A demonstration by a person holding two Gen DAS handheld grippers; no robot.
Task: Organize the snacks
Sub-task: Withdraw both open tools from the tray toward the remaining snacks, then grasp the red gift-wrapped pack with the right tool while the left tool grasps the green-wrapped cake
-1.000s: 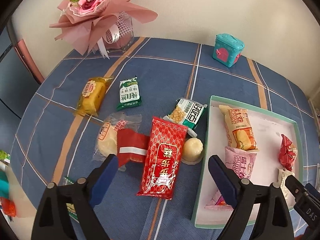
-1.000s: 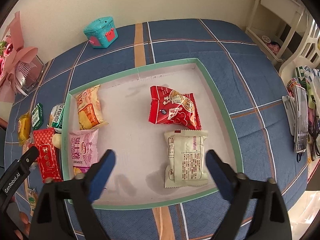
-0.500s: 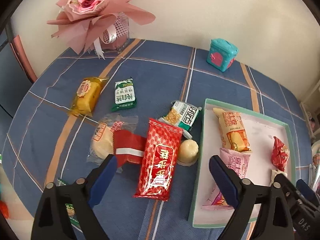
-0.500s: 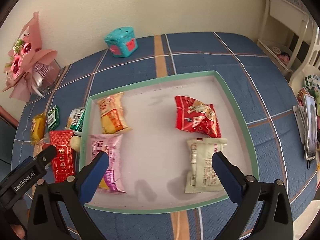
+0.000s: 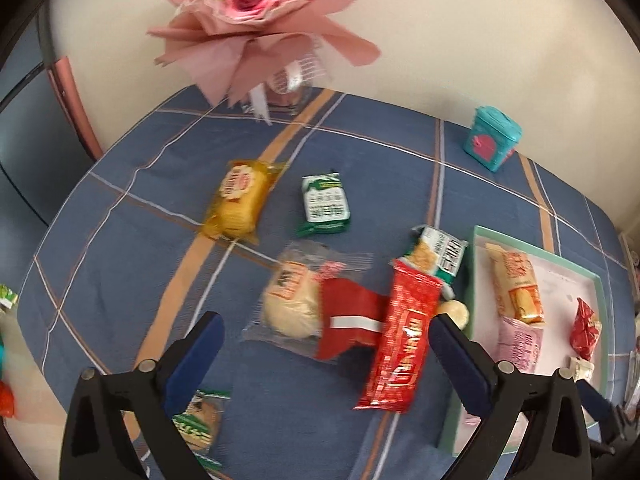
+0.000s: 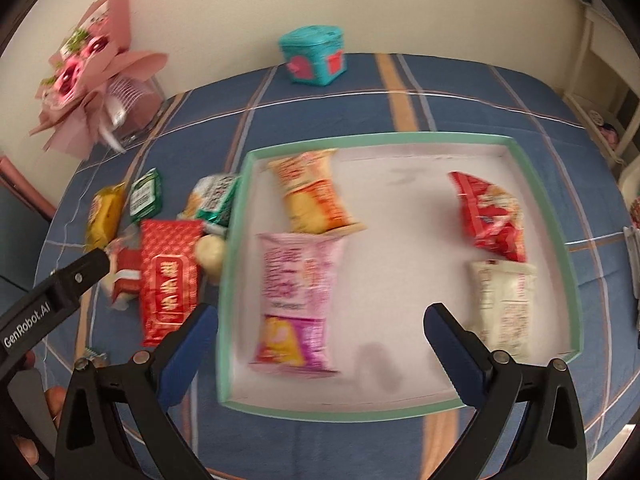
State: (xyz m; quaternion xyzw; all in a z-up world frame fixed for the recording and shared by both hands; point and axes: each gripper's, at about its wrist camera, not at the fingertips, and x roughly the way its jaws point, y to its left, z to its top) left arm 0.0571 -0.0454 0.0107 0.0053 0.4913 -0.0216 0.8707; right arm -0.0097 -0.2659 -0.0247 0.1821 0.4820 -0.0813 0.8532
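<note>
Four packets lie inside the green-rimmed tray (image 6: 236, 276) toward the table's right edge: orange packet (image 6: 314, 192), pink packet (image 6: 298, 296), red crinkled bag (image 6: 490, 216), cream packet (image 6: 504, 308). Loose on the blue plaid table (image 5: 360, 152), left of the tray: long red packet (image 5: 404, 340), clear-wrapped bun (image 5: 292, 304), yellow packet (image 5: 238, 200), two green packets (image 5: 326, 204) and (image 5: 440, 252), a small round cake (image 5: 454, 314). A pink bouquet (image 5: 260, 20) and teal box (image 5: 494, 142) stand along the far edge. Left hand-held gripper (image 5: 324, 350): jaws just widened, spread fully, nothing clasped, above the loose pile. Right hand-held gripper (image 6: 320, 338): jaws likewise spread, empty, over the tray's near side.
</note>
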